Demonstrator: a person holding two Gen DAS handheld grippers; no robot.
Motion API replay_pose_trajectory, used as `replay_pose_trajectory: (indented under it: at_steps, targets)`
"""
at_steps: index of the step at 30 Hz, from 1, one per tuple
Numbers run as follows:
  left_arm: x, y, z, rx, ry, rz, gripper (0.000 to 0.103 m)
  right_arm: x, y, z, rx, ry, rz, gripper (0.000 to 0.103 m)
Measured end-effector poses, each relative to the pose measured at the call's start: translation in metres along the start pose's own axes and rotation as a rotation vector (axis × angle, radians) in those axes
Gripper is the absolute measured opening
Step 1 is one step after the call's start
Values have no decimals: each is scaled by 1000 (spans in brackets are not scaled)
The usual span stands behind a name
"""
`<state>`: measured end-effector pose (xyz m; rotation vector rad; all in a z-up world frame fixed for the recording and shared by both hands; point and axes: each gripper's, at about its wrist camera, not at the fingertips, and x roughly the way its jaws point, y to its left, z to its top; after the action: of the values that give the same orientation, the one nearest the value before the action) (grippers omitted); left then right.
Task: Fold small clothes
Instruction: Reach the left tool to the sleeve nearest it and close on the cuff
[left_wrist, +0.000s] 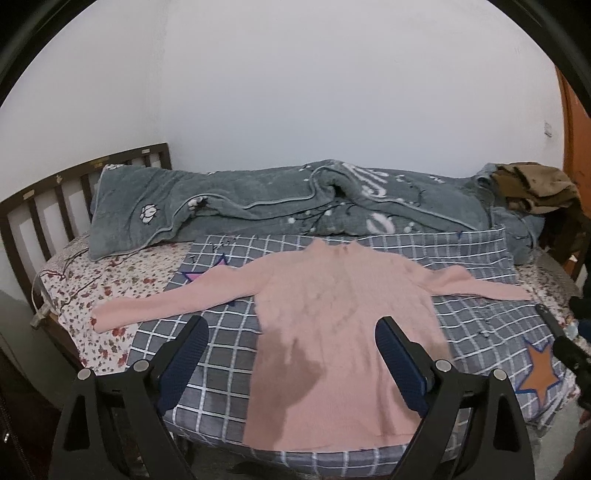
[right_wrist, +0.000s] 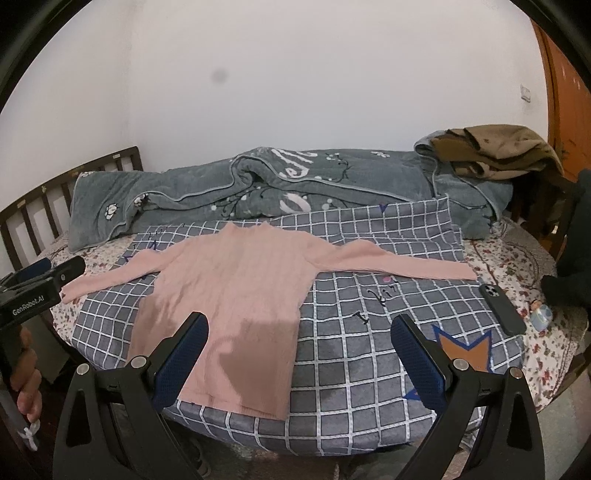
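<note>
While both grippers hang wide apart, a pink sweater (left_wrist: 332, 332) lies flat on the bed, not yet folded.

Spread face-up with both sleeves stretched out sideways, it rests on a grey checked blanket (left_wrist: 480, 332) over a flowered sheet (left_wrist: 92, 291). The left gripper (left_wrist: 291, 336) hovers above the sweater's lower body, released and holding nothing; the right gripper (right_wrist: 299, 336) hovers over the hem's right edge and the blanket, also released and empty. A rumpled grey quilt (right_wrist: 221, 184) lies behind, and a phone (right_wrist: 502, 310) lies near the right sleeve.
</note>
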<state>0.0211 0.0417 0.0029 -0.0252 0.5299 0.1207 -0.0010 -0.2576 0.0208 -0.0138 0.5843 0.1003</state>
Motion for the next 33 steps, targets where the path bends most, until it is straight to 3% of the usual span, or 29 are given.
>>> replay_pose_trajectory:
  at_steps: [7, 15, 18, 22, 25, 28, 33]
  targets:
    - [52, 27, -7, 4, 51, 77, 96, 43, 4, 8, -32, 18, 0, 98]
    - [116, 72, -18, -48, 116, 112, 96, 108, 18, 14, -63, 47, 0, 98]
    - [143, 99, -27, -113, 154, 80, 96, 131, 23, 13, -70, 53, 21, 98]
    - [173, 136, -41, -192, 172, 123, 96, 165, 32, 7, -94, 58, -19, 98]
    - [198, 170, -50, -259, 230, 129, 93, 190, 41, 2, -115, 83, -18, 98]
    - [217, 206, -59, -362, 254, 129, 78, 209, 44, -1, -77, 103, 62, 98]
    - [239, 265, -68, -517, 257, 121, 70, 239, 55, 1, -58, 158, 126, 98]
